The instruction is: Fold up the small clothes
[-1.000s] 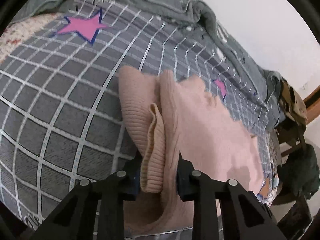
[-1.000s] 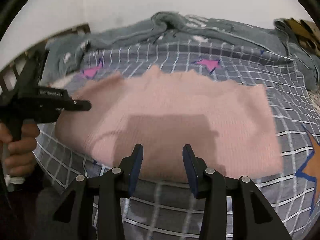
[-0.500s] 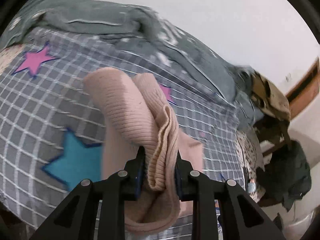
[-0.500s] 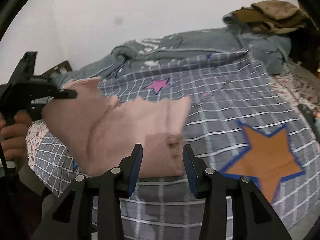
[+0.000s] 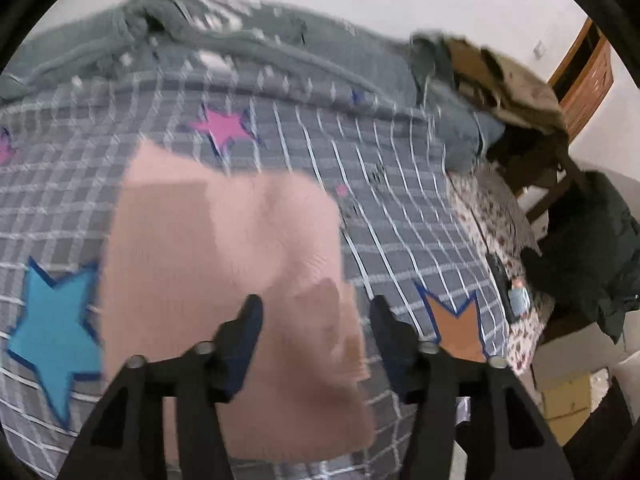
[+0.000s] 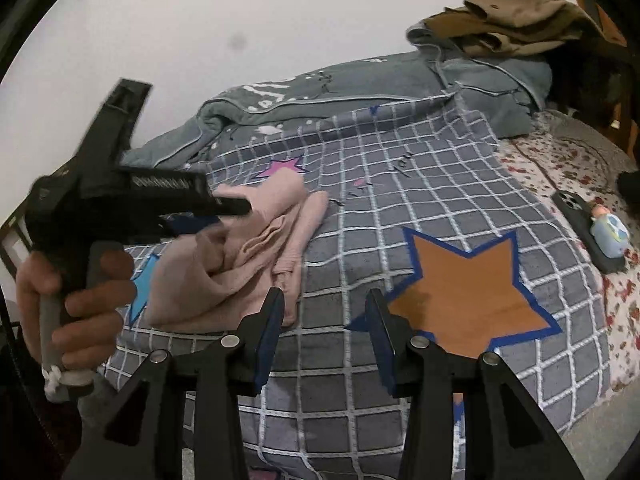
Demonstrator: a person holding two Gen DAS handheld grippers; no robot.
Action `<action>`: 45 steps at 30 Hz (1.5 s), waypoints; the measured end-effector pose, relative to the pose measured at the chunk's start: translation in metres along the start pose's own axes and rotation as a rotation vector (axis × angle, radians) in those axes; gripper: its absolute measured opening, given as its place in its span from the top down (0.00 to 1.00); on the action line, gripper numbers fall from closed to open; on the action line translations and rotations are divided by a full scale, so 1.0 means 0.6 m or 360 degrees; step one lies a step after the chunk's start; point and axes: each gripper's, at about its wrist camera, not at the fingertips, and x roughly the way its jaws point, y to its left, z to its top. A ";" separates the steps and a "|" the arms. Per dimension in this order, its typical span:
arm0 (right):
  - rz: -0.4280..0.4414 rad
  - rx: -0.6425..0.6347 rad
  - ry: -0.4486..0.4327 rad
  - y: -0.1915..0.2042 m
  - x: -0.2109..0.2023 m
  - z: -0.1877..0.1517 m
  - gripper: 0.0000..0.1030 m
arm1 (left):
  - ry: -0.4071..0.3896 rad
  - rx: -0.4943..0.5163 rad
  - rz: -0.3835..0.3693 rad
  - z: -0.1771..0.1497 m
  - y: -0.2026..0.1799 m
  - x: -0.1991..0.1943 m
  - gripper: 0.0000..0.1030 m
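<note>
A pink knitted garment (image 5: 224, 264) lies folded over on the grey checked bed cover (image 5: 384, 184). It also shows in the right wrist view (image 6: 248, 256), bunched at the left. My left gripper (image 5: 316, 320) is open and empty just above the garment's near right part. In the right wrist view the left gripper (image 6: 224, 210) hovers over the garment, held by a hand (image 6: 76, 300). My right gripper (image 6: 326, 312) is open and empty above the cover, to the right of the garment and beside an orange star (image 6: 464, 288).
A grey quilt (image 6: 360, 84) lies bunched along the wall. Brown clothes (image 6: 516, 20) are piled at the back right. A phone (image 6: 580, 228) and a small figurine (image 6: 610, 232) lie on the floral sheet at the right. Wooden furniture and a dark coat (image 5: 592, 248) stand beyond the bed.
My left gripper carried the garment's edge over to the right, then opened and let it go. The garment now lies folded. My right gripper swung right, away from the garment.
</note>
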 end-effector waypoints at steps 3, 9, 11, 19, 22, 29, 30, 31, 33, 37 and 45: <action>0.0100 -0.0033 -0.0005 0.019 0.011 0.010 0.59 | -0.0082 -0.0022 0.0100 0.005 0.041 -0.042 0.46; 0.0393 -0.0076 -0.0084 0.088 0.040 0.041 0.52 | -0.0092 -0.0165 0.0230 -0.010 0.153 -0.083 0.45; 0.0428 -0.0066 -0.0044 0.115 0.074 0.046 0.52 | -0.0058 -0.0211 0.0236 -0.022 0.183 -0.086 0.45; 0.0312 0.0134 -0.0125 0.081 0.106 0.022 0.94 | -0.0022 -0.0173 0.0187 -0.056 0.222 -0.088 0.45; 0.0224 0.0139 -0.0053 0.072 0.117 -0.014 0.95 | 0.0010 -0.0164 0.0106 -0.063 0.217 -0.062 0.45; 0.0109 0.0016 0.0030 0.088 0.114 -0.022 0.89 | 0.0069 -0.0093 0.0041 -0.071 0.185 -0.018 0.44; 0.0115 -0.0006 0.0022 0.091 0.111 -0.015 0.88 | 0.0066 -0.0091 0.0046 -0.070 0.184 -0.015 0.44; 0.0119 -0.0031 -0.0003 0.095 0.106 -0.004 0.84 | 0.0062 -0.0092 0.0041 -0.068 0.184 -0.013 0.44; 0.0115 -0.0047 -0.0049 0.098 0.103 0.018 0.73 | 0.0063 -0.0104 0.0021 -0.066 0.188 -0.013 0.44; 0.0146 0.0026 -0.0021 0.093 0.138 0.054 0.65 | 0.0072 -0.0107 0.0011 -0.063 0.197 -0.016 0.43; 0.0227 0.0056 -0.0219 0.077 0.121 0.082 0.87 | 0.0040 -0.0063 -0.0009 -0.055 0.199 -0.024 0.43</action>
